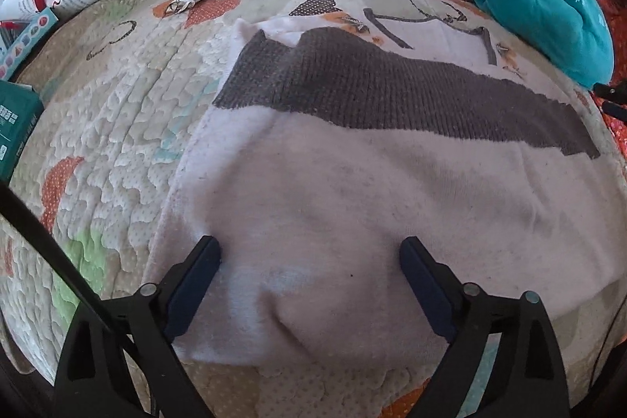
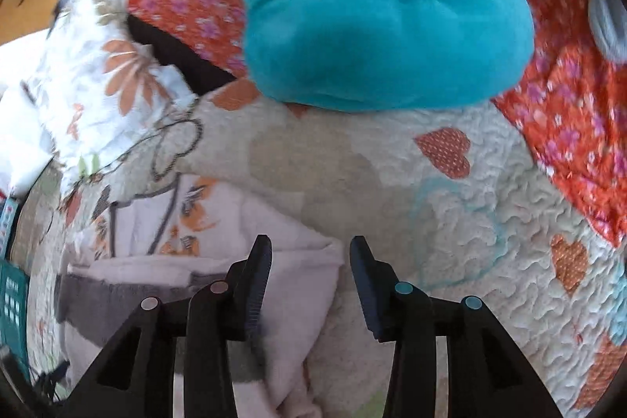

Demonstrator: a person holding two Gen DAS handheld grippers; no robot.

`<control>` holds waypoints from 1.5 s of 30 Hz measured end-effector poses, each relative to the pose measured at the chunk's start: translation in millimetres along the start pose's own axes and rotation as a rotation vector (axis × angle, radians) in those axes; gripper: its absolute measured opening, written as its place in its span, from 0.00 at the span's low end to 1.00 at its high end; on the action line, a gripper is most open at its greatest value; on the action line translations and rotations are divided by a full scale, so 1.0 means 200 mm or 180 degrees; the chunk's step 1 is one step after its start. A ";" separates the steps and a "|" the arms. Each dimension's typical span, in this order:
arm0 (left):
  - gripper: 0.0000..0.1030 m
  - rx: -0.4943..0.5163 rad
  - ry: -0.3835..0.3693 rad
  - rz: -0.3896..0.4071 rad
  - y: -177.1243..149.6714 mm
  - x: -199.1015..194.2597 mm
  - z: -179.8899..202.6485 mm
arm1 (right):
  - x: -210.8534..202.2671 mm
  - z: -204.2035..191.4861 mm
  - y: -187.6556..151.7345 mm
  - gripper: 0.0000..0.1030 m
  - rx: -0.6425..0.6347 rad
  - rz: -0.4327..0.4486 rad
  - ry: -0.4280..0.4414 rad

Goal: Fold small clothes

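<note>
Garment (image 1: 352, 190), pale pink with a grey ribbed band (image 1: 392, 93), lies flat on the quilt (image 1: 117, 112). Left gripper (image 1: 309, 249) hovers spread over its near end, grasping nothing; right gripper (image 2: 309, 253) is likewise released at the cloth's edge. Both should pinch matching corners and lift evenly, so the fold lands square. White lettering on the teal bundle (image 2: 388, 10) is too blurred to read.

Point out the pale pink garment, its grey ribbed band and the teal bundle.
pale pink garment (image 1: 313, 190), left wrist view, on its plain pink middle.
grey ribbed band (image 1: 392, 89), left wrist view, on the middle of the knit strip.
teal bundle (image 2: 384, 26), right wrist view, on its bulging front.
</note>
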State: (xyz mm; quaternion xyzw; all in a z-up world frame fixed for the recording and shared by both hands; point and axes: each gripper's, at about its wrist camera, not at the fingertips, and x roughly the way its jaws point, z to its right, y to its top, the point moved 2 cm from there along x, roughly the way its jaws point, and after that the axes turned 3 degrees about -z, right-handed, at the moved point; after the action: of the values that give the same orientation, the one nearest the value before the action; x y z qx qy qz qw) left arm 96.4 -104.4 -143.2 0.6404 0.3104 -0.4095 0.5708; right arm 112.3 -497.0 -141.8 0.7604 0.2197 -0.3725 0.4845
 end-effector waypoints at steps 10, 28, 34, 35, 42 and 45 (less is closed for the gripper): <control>0.86 -0.0196 -0.0079 0.0197 -0.02 -0.10 -0.01 | -0.10 -0.31 -0.28 0.44 -0.0493 -0.0144 0.0241; 0.85 -0.0825 -0.0102 0.0042 -0.07 -0.11 -0.34 | 0.00 -0.58 -0.82 0.64 -0.1032 -0.0452 0.0059; 0.86 -0.0930 -0.0142 -0.0054 -0.08 -0.05 -0.33 | 0.02 -0.62 -0.86 0.77 -0.1154 -0.0366 -0.0029; 0.86 -0.0907 -0.0105 -0.0058 -0.08 -0.05 -0.32 | 0.02 -0.62 -0.86 0.77 -0.1168 -0.0341 -0.0052; 0.94 -0.0804 0.0025 -0.0048 -0.09 -0.02 -0.28 | 0.03 -0.63 -0.87 0.89 -0.1078 -0.0271 0.0015; 0.94 -0.0801 0.0024 -0.0026 -0.04 -0.01 -0.28 | 0.05 -0.65 -0.87 0.98 -0.1073 -0.0300 0.0033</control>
State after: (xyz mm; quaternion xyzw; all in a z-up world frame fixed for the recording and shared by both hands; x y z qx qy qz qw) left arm 97.7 -47.3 -145.5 0.5639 0.3642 -0.3672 0.6438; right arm 42.5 -304.8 -216.9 0.6592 0.3169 -0.3488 0.5860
